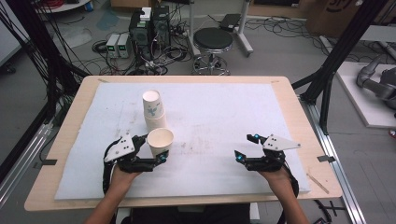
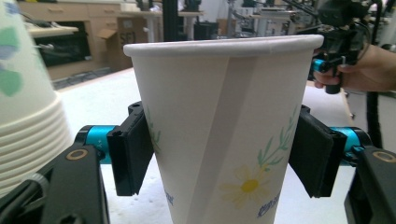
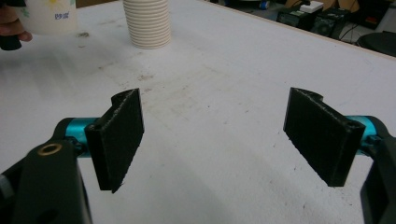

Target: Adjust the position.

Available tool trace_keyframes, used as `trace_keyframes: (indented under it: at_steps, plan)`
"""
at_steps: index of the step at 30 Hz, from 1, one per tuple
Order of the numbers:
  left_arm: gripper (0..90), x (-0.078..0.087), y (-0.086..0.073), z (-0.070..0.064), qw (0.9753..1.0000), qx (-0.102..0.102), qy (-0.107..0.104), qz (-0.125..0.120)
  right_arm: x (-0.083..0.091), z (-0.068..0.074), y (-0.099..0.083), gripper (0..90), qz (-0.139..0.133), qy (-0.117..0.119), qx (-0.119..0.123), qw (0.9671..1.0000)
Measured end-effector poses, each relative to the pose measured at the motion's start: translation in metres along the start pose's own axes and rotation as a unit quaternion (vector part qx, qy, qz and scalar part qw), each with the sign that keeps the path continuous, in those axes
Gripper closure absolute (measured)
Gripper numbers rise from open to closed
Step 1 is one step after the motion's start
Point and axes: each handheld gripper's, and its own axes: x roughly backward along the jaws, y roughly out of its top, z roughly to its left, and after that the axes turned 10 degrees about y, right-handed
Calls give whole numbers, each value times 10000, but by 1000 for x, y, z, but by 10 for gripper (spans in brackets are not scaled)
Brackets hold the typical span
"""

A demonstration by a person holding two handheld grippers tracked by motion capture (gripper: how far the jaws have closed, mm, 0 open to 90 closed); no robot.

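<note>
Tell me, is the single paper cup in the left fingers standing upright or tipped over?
Upright. The paper cup has its open rim on top and narrows downward, with a black pad of the left gripper against each side.

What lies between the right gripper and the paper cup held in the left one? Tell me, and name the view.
Nothing: in the high view, only bare white mat lies between the right gripper and the paper cup held by the left gripper.
</note>
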Motion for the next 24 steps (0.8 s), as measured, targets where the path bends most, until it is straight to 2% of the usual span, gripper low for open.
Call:
trace_keyframes:
  at_steps: [15, 24]
  plan:
    - [293, 12, 0, 11, 9990, 77, 372, -255, 8, -2, 0, 208, -124, -202, -22, 9997]
    - [291, 19, 3, 16, 9978, 85, 577, -318, 9, -1, 1, 209, -155, -191, 1, 9997]
